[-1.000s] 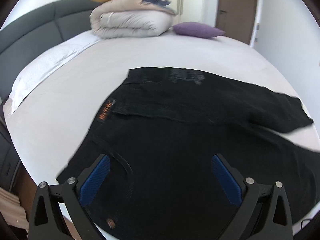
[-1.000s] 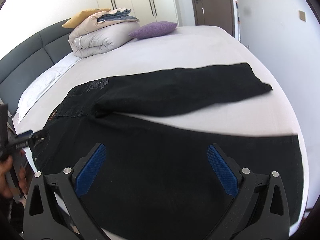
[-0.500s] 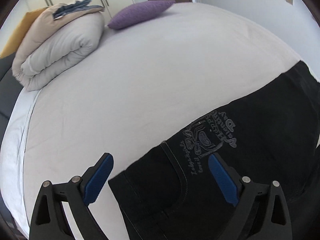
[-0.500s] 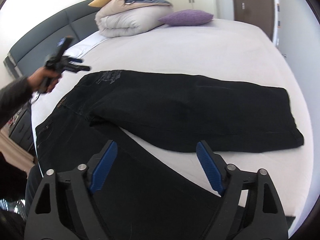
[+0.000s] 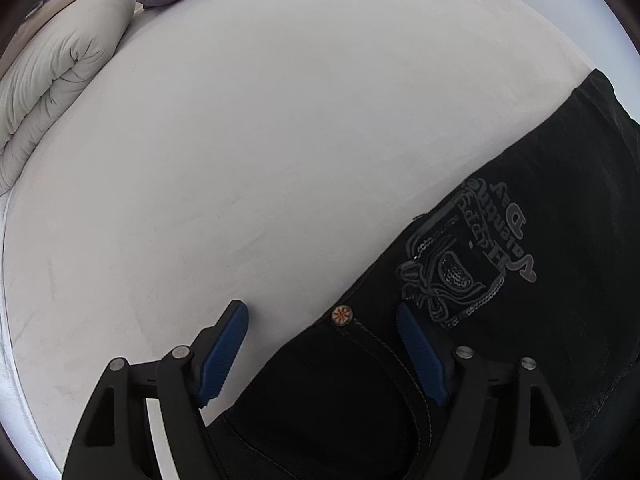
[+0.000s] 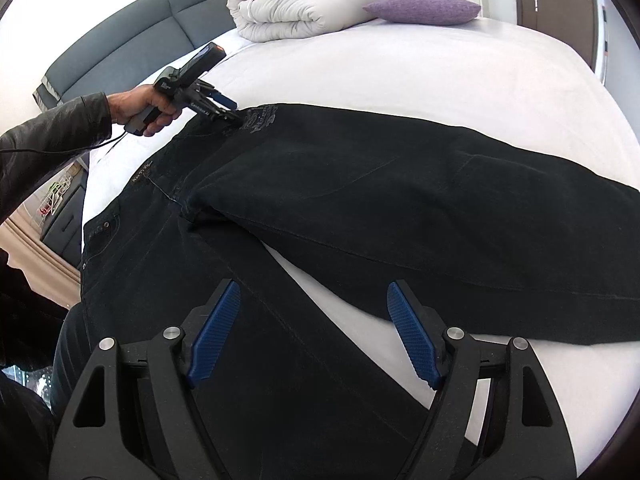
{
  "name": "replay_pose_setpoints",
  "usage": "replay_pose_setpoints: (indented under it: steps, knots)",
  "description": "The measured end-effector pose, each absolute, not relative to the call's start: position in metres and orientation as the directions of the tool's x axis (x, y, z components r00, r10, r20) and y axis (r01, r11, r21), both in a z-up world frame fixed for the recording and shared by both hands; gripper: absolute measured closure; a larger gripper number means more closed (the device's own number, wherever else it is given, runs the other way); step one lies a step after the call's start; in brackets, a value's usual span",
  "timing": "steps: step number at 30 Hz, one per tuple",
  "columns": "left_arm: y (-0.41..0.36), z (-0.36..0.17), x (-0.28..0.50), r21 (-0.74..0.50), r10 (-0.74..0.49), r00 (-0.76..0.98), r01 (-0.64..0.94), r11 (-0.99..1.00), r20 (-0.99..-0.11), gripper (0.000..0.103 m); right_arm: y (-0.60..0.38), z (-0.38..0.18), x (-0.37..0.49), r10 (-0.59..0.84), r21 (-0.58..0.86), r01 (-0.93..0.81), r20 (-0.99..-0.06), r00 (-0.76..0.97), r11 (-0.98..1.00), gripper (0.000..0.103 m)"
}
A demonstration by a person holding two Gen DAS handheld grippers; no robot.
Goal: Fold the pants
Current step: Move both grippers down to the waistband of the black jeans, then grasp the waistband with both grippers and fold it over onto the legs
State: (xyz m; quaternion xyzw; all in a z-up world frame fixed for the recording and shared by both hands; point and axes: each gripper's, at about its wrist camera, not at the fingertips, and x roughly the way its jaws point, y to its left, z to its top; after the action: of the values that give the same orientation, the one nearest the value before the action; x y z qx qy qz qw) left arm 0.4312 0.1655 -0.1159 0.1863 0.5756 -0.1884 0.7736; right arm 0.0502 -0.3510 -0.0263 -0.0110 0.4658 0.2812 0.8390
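Note:
Black pants (image 6: 400, 200) lie spread on the white bed, legs apart in a V. My left gripper (image 5: 320, 314) is open at the far waist corner, its fingers straddling the fabric edge beside an orange rivet (image 5: 342, 315) and the grey embroidered logo (image 5: 468, 256). In the right wrist view the left gripper (image 6: 232, 114) shows in a hand at that corner. My right gripper (image 6: 314, 294) is open and empty, hovering over the crotch area where the near leg (image 6: 280, 360) meets the bare sheet.
A rolled white duvet (image 6: 296, 12) and a purple pillow (image 6: 424, 8) sit at the head of the bed, before a grey headboard (image 6: 120, 52). The person's dark sleeve (image 6: 52, 136) is at left. The bed edge and a drawer unit (image 6: 64, 220) lie left.
My left gripper has travelled from the near waistband to the far waist corner and dropped low over the fabric edge. My right gripper moved left along the near leg toward the crotch.

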Motion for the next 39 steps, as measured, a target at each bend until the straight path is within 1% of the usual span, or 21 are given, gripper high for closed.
replay_pose_setpoints:
  steps: [2,3,4,5,6,8,9,11,14,16,19,22,23,25,29,32,33,34,35,37,39]
  knots:
    - [0.165,-0.117,0.428,0.046,-0.096,0.261,0.49,0.871,-0.96,0.026,-0.345,-0.024,0.052,0.465,0.233,-0.503,-0.787,0.404,0.832,0.037]
    - [0.164,-0.118,0.424,0.035,-0.109,0.261,0.49,0.871,-0.959,0.034,-0.34,-0.024,0.053,0.467,0.229,-0.51,-0.785,0.406,0.829,0.038]
    - [0.162,-0.117,0.419,0.024,-0.123,0.263,0.495,0.869,-0.957,0.039,-0.337,-0.022,0.053,0.471,0.229,-0.517,-0.784,0.405,0.825,0.043]
    - [0.158,-0.116,0.411,0.019,-0.135,0.27,0.501,0.865,-0.953,0.053,-0.333,-0.021,0.056,0.475,0.229,-0.524,-0.783,0.402,0.82,0.048]
    - [0.155,-0.114,0.405,0.023,-0.137,0.276,0.506,0.862,-0.951,0.071,-0.329,-0.02,0.059,0.475,0.226,-0.527,-0.781,0.405,0.82,0.05]
    - [0.145,-0.112,0.387,0.064,-0.112,0.306,0.512,0.856,-0.945,0.088,-0.323,-0.016,0.066,0.477,0.223,-0.527,-0.776,0.414,0.82,0.056]
    - [0.139,-0.11,0.375,0.102,-0.09,0.337,0.51,0.854,-0.937,0.09,-0.319,-0.013,0.07,0.477,0.219,-0.53,-0.773,0.418,0.819,0.056]
    - [0.13,-0.104,0.354,0.158,-0.064,0.399,0.499,0.852,-0.915,0.092,-0.309,-0.003,0.078,0.475,0.189,-0.556,-0.767,0.431,0.809,0.056]
    - [0.118,-0.085,0.309,0.237,-0.046,0.528,0.455,0.858,-0.848,0.092,-0.292,0.012,0.088,0.469,0.139,-0.594,-0.761,0.448,0.793,0.056]
    - [0.11,-0.072,0.285,0.259,-0.052,0.583,0.436,0.862,-0.811,0.092,-0.277,0.024,0.098,0.464,0.097,-0.624,-0.759,0.458,0.775,0.056]
    - [0.109,-0.056,0.221,0.295,-0.064,0.655,0.424,0.856,-0.753,0.092,-0.247,0.034,0.113,0.435,0.006,-0.665,-0.761,0.481,0.746,0.056]
    - [0.104,-0.051,0.205,0.318,-0.072,0.688,0.422,0.849,-0.722,0.092,-0.216,0.037,0.133,0.415,-0.052,-0.691,-0.767,0.49,0.721,0.056]
    - [0.112,-0.051,0.218,0.321,-0.074,0.692,0.423,0.847,-0.718,0.092,-0.206,0.037,0.139,0.412,-0.065,-0.7,-0.768,0.49,0.711,0.056]
    - [0.113,-0.048,0.209,0.315,-0.084,0.7,0.422,0.85,-0.71,0.093,-0.179,0.033,0.15,0.387,-0.118,-0.712,-0.773,0.504,0.692,0.056]
    - [0.135,-0.046,0.225,0.29,-0.101,0.708,0.409,0.865,-0.699,0.093,-0.134,0.023,0.157,0.347,-0.215,-0.752,-0.786,0.512,0.623,0.056]
    - [0.147,-0.044,0.223,0.287,-0.103,0.716,0.402,0.87,-0.691,0.093,-0.112,0.017,0.171,0.324,-0.227,-0.765,-0.807,0.495,0.603,0.057]
    - [0.147,-0.042,0.222,0.287,-0.103,0.717,0.401,0.87,-0.689,0.093,-0.108,0.015,0.174,0.32,-0.223,-0.767,-0.812,0.487,0.601,0.06]
    - [0.149,-0.042,0.221,0.284,-0.105,0.717,0.401,0.871,-0.689,0.093,-0.104,0.014,0.177,0.315,-0.216,-0.771,-0.821,0.475,0.599,0.075]
    - [0.149,-0.042,0.22,0.28,-0.106,0.717,0.398,0.874,-0.689,0.093,-0.098,0.012,0.179,0.306,-0.207,-0.777,-0.836,0.456,0.595,0.084]
    - [0.152,-0.042,0.217,0.272,-0.108,0.717,0.394,0.878,-0.689,0.093,-0.094,0.016,0.18,0.307,-0.205,-0.781,-0.838,0.452,0.59,0.092]
    - [0.155,-0.041,0.213,0.266,-0.112,0.717,0.392,0.881,-0.688,0.093,-0.091,0.022,0.172,0.319,-0.202,-0.788,-0.834,0.45,0.582,0.095]
